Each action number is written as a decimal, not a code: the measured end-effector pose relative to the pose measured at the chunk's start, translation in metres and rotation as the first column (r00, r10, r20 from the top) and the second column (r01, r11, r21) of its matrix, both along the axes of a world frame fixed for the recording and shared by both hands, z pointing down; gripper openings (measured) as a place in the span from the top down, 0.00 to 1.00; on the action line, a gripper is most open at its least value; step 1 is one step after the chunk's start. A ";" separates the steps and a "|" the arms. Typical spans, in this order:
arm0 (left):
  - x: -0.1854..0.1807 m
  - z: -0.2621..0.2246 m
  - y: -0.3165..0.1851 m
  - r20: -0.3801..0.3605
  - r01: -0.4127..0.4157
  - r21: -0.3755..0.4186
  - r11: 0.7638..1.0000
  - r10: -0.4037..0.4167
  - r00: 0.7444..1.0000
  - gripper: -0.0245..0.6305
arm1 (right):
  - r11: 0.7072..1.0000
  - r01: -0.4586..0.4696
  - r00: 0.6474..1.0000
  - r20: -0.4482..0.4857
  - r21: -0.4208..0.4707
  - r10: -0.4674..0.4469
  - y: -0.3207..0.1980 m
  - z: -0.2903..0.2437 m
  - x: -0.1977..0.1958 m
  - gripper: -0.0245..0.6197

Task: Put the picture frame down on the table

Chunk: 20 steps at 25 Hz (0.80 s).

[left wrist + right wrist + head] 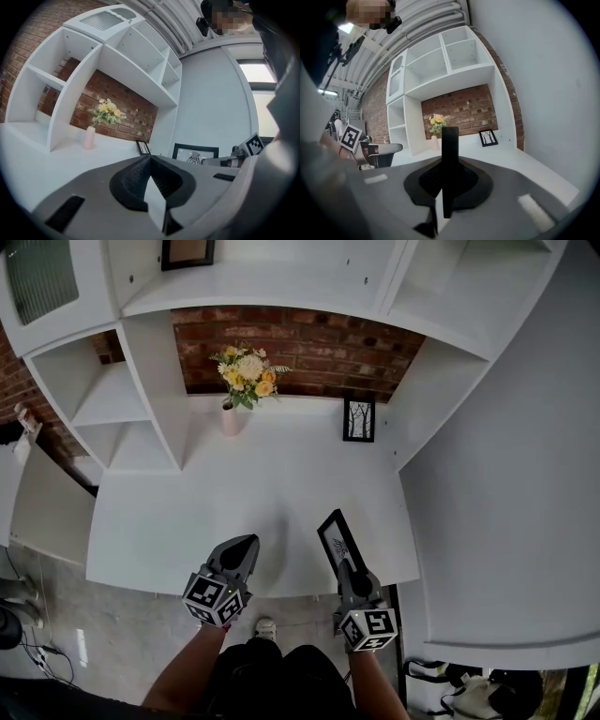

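Pink vase [230, 418] holds flowers [248, 373]; right claw [345, 568] grips picture frame [336, 538]

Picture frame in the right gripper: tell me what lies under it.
Only bare white table near its front edge shows around the picture frame, clamped in the right gripper. The patch straight below is covered; whether it touches cannot be told.

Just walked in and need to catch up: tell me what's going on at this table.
A person holds a claw in each hand. The right claw is shut on a black picture frame, held on edge over the near side of the white table, not yet laid down. The left claw is shut and empty alongside. A vase of flowers and a second frame stand at the back.
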State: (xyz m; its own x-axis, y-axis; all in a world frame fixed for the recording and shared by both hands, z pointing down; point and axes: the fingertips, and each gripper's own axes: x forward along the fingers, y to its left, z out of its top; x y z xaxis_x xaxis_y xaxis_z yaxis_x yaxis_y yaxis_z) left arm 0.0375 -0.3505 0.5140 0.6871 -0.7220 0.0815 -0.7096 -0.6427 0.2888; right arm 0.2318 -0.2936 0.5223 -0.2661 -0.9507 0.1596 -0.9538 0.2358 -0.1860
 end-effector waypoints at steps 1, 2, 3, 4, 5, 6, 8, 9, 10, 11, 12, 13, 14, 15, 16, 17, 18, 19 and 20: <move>0.001 0.001 0.001 0.001 0.001 -0.004 1.000 -0.001 1.000 0.96 | 1.000 0.004 1.000 0.002 -0.005 -0.004 -0.001 0.002 0.000 0.94; 0.002 0.002 0.002 0.004 0.002 -0.007 1.000 -0.002 1.000 0.96 | 1.000 0.008 1.000 0.006 -0.011 -0.008 -0.003 0.004 0.000 0.94; 0.002 0.003 0.002 0.008 0.005 -0.010 1.000 -0.004 1.000 0.96 | 1.000 0.013 1.000 0.010 -0.016 -0.013 -0.004 0.006 -0.001 0.94; 0.001 0.004 0.001 0.012 0.010 -0.013 1.000 -0.010 1.000 0.96 | 1.000 0.021 1.000 0.013 -0.019 -0.020 -0.007 0.007 -0.001 0.94; 0.000 0.004 0.000 0.014 0.018 -0.015 1.000 -0.018 1.000 0.96 | 0.999 0.030 0.999 0.014 -0.020 -0.030 -0.011 0.007 -0.002 0.94; -0.001 0.004 -0.002 0.015 0.029 -0.016 0.999 -0.028 0.999 0.96 | 0.999 0.042 0.999 0.014 -0.022 -0.042 -0.014 0.009 -0.003 0.94; -0.003 0.005 -0.004 0.019 0.053 -0.018 0.998 -0.053 0.998 0.96 | 0.997 0.070 0.997 0.014 -0.029 -0.070 -0.022 0.014 -0.005 0.94; -0.004 0.006 -0.006 0.023 0.066 -0.018 0.998 -0.065 0.998 0.96 | 0.996 0.086 0.996 0.015 -0.034 -0.085 -0.026 0.017 -0.006 0.94; -0.005 0.006 -0.008 0.028 0.079 -0.017 0.997 -0.078 0.997 0.96 | 0.994 0.103 0.995 0.016 -0.040 -0.102 -0.030 0.021 -0.007 0.94; -0.006 0.007 -0.010 0.033 0.093 -0.017 0.996 -0.092 0.995 0.96 | 0.992 0.121 0.993 0.018 -0.046 -0.120 -0.034 0.025 -0.009 0.94; -0.007 0.008 -0.012 0.038 0.108 -0.018 0.994 -0.108 0.993 0.96 | 0.989 0.140 0.990 0.020 -0.052 -0.139 -0.037 0.028 -0.011 0.94; -0.008 0.009 -0.014 0.041 0.125 -0.021 0.992 -0.124 0.991 0.96 | 0.986 0.159 0.987 0.021 -0.057 -0.158 -0.041 0.030 -0.013 0.94; -0.008 0.009 -0.016 0.042 0.141 -0.024 0.990 -0.140 0.989 0.96 | 0.983 0.176 0.984 0.021 -0.061 -0.175 -0.045 0.032 -0.014 0.94; -0.007 0.009 -0.019 0.041 0.154 -0.027 0.988 -0.152 0.987 0.96 | 0.979 0.191 0.982 0.021 -0.066 -0.190 -0.049 0.034 -0.015 0.94; -0.006 0.009 -0.021 0.040 0.163 -0.027 0.986 -0.162 0.986 0.96 | 0.976 0.206 0.979 0.021 -0.070 -0.205 -0.053 0.037 -0.015 0.94; -0.005 0.009 -0.024 0.039 0.174 -0.026 0.984 -0.172 0.984 0.96 | 0.973 0.219 0.976 0.020 -0.075 -0.218 -0.057 0.039 -0.015 0.94; -0.005 0.008 -0.027 0.038 0.185 -0.023 0.982 -0.184 0.982 0.96 | 0.970 0.231 0.973 0.020 -0.079 -0.231 -0.061 0.041 -0.015 0.94; -0.005 0.008 -0.031 0.038 0.198 -0.021 0.980 -0.197 0.980 0.96 | 0.967 0.242 0.970 0.020 -0.082 -0.242 -0.065 0.042 -0.015 0.94; -0.005 0.008 -0.034 0.040 0.208 -0.022 0.978 -0.207 0.978 0.96 | 0.965 0.251 0.968 0.019 -0.082 -0.250 -0.069 0.042 -0.015 0.94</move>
State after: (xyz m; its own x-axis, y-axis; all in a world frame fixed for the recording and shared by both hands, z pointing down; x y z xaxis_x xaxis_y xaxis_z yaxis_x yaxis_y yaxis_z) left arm 0.0329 -0.3840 0.5218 0.5187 -0.8458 0.1248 -0.8373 -0.4730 0.2744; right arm 0.2172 -0.3623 0.5646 -0.4958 -0.8370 0.2318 -0.8645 0.4503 -0.2233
